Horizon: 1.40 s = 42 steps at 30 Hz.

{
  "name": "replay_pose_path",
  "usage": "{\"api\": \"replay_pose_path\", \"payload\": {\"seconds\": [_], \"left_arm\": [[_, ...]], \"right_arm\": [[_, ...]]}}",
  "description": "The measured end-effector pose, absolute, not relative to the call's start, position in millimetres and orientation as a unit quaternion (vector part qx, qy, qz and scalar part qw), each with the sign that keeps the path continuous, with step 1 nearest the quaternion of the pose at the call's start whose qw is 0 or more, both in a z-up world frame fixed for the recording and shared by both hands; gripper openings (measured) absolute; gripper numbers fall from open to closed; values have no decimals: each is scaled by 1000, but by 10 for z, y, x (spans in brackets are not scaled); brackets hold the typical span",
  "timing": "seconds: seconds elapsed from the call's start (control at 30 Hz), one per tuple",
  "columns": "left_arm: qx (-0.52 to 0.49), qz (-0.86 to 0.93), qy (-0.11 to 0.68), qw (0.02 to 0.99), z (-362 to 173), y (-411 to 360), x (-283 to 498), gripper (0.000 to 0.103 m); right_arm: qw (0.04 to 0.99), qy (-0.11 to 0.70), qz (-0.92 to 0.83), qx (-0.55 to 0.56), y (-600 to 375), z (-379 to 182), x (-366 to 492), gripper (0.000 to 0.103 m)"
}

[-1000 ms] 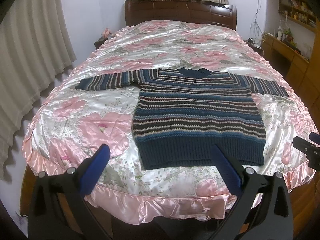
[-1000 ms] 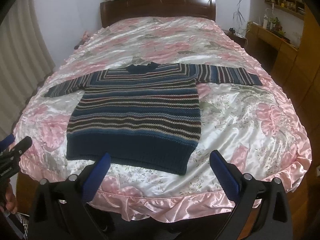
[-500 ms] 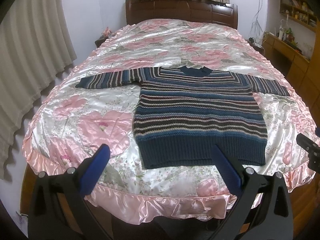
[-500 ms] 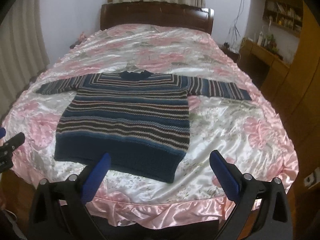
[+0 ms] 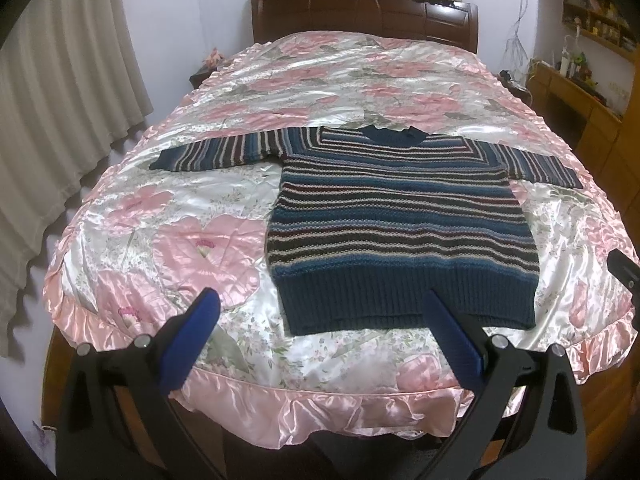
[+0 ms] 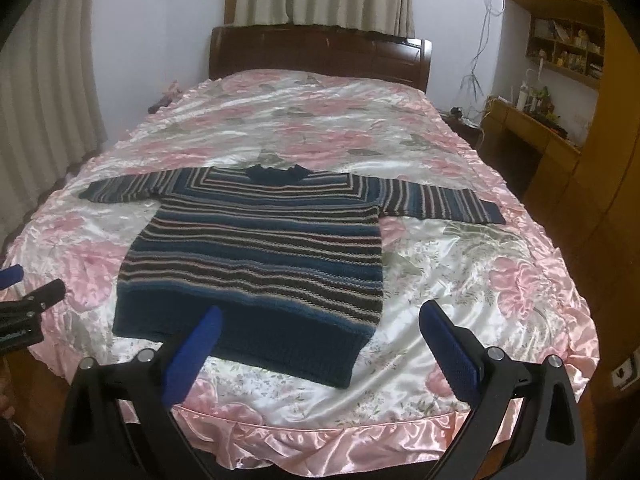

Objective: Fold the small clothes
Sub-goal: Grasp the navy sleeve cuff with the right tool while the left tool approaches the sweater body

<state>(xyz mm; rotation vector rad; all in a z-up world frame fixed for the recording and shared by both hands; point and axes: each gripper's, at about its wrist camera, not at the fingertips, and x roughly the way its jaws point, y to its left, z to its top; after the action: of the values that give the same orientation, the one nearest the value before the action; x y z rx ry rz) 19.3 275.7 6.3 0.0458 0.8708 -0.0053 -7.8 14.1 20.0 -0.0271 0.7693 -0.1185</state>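
A dark blue striped knit sweater [image 5: 400,216] [image 6: 260,256] lies flat on the bed, both sleeves spread out sideways, its ribbed hem toward me. My left gripper [image 5: 320,320] hovers open above the bed's near edge, just short of the hem's left part, nothing between its blue pads. My right gripper [image 6: 320,332] is open too, over the hem's right corner, empty. In the right wrist view the left gripper's tip [image 6: 28,300] shows at the left edge; the right gripper's tip [image 5: 624,272] shows at the right edge of the left wrist view.
The bed carries a shiny pink floral cover [image 5: 192,248] with a ruffled edge [image 6: 320,436]. A dark wooden headboard [image 5: 364,16] stands at the far end. Curtains [image 5: 60,120] hang on the left; wooden desk and shelves [image 6: 560,128] line the right.
Both cameras have tilted up and shifted slightly; the right gripper has moved right and closer to the hem. The sweater has not moved.
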Motion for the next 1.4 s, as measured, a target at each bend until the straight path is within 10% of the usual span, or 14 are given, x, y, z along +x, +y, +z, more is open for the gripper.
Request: {"api": "replay_pose_path", "payload": {"seconds": [0.73,1.4], "left_arm": [[36,-14,431,902,-76,2373,747,100],[42,-86,439,893,-601,-150,3168,100]], "right_arm": [[896,437,-51,61,-466,-53,487,100],[838,479,-211,155,-4705,-874,2827,99]]}}
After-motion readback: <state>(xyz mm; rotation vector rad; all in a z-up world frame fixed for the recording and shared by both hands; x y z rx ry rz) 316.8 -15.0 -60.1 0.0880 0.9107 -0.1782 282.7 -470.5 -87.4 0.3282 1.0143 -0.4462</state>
